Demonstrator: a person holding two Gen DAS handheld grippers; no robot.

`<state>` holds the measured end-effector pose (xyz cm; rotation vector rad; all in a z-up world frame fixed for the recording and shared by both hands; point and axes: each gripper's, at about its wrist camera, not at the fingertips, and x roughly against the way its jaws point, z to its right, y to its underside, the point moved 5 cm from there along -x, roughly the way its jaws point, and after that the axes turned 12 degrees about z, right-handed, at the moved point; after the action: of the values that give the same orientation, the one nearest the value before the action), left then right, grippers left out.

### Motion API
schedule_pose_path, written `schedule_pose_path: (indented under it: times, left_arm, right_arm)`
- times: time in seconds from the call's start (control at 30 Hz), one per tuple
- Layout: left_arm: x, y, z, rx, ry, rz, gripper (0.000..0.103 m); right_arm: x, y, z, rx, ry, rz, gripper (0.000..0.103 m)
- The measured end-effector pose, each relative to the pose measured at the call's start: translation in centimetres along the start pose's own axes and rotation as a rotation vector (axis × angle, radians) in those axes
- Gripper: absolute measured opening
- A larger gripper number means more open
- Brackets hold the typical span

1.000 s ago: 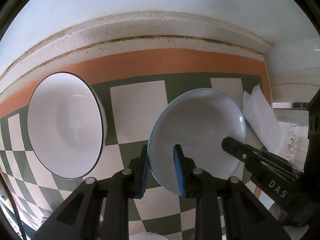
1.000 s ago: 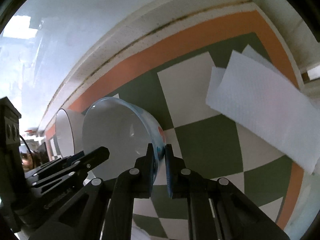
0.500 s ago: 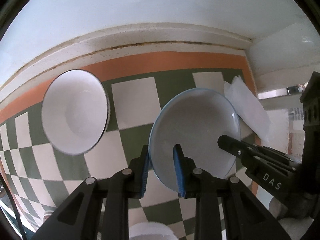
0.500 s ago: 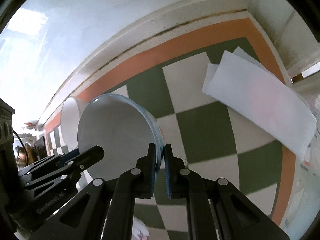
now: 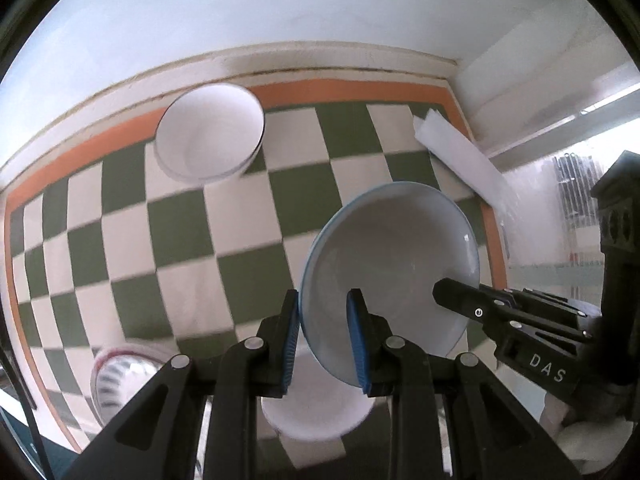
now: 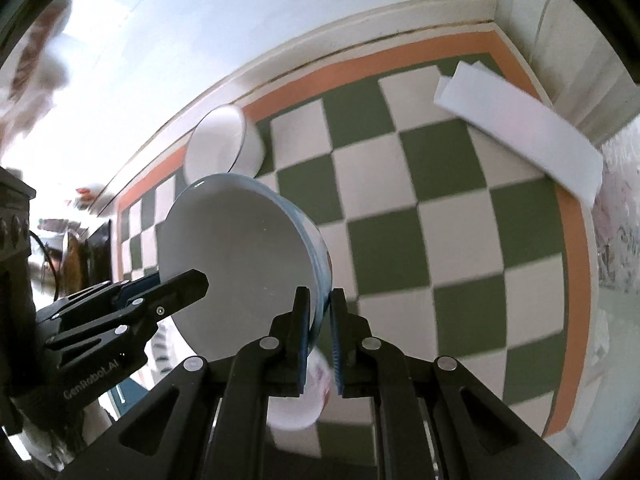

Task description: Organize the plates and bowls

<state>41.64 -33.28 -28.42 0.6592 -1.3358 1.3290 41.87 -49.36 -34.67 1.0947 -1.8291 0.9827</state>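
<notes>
In my left wrist view, at 7 o'clock, a striped-rim bowl (image 5: 120,376) sits blurred near the cloth's lower-left edge. Further up, at 11 o'clock, the white bowl (image 5: 210,138) rests on the checkered cloth (image 5: 192,240), just inside its orange border and close to the wall (image 5: 280,12). The cloth is green and white squares, spread flat to the pale ledge at the foot of the wall. At 6 o'clock a white dish (image 5: 320,412) lies on the cloth, partly hidden behind my fingers. My left gripper (image 5: 322,338) is clamped on the near rim of the blue-rimmed bowl (image 5: 396,256), 1 blue pad outside, 1 inside. That bowl hangs off the cloth, tilted, its hollow facing my camera. At 1 o'clock a folded white paper (image 5: 456,160) lies across the cloth's far right corner, where a second white wall meets the first.

In my right wrist view the left gripper (image 6: 192,280) reaches in from 9 o'clock onto the blue-rimmed bowl (image 6: 240,256). The white bowl (image 6: 224,142) shows at 11 o'clock behind it. My right gripper (image 6: 320,320) pinches the opposite rim tight. So 2 grippers carry 1 bowl. The cloth (image 6: 440,220) fills the right half, with the paper (image 6: 520,128) at 2 o'clock.
</notes>
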Motion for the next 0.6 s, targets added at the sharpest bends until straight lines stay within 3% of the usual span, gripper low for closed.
schedule_pose_path:
  times: [0.27,0.6]
  left_arm:
    - [1.6,5.4,-1.6,0.016,0.005,-0.021,0.021]
    - [-1.9,9.6,-3.2,0.044,-0.016,-0.125,0.021]
  right_arm:
    - [1.5,5.9,-2.3,0.031,-0.030,-0.043,0.011]
    - [-1.9,10.8,-2.1,0.061,0.001,-0.154,0.012]
